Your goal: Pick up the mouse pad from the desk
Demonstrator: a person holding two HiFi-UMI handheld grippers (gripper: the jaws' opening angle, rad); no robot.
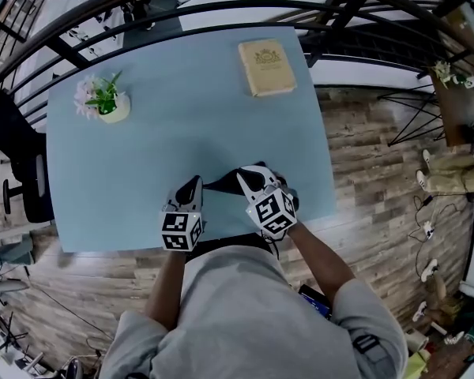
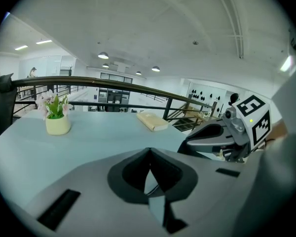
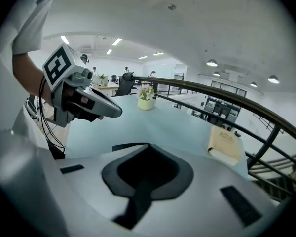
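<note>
The black mouse pad (image 1: pixel 221 181) shows as a thin dark strip between my two grippers, above the near part of the light blue desk (image 1: pixel 142 164). My left gripper (image 1: pixel 196 182) sits at the strip's left end, my right gripper (image 1: pixel 250 174) at its right end. In the left gripper view the jaws (image 2: pixel 149 154) meet at their tips, with only a light sliver behind them. In the right gripper view the jaws (image 3: pixel 147 147) are closed, and the pad's dark edge (image 3: pixel 124 146) runs out to their left. Most of the pad is hidden by the grippers.
A potted plant (image 1: pixel 107 101) stands at the desk's far left and a tan book (image 1: pixel 266 67) at its far right. A black railing (image 1: pixel 221 10) runs behind the desk. An office chair (image 1: pixel 20 172) is at the left, wooden floor (image 1: pixel 371 180) at the right.
</note>
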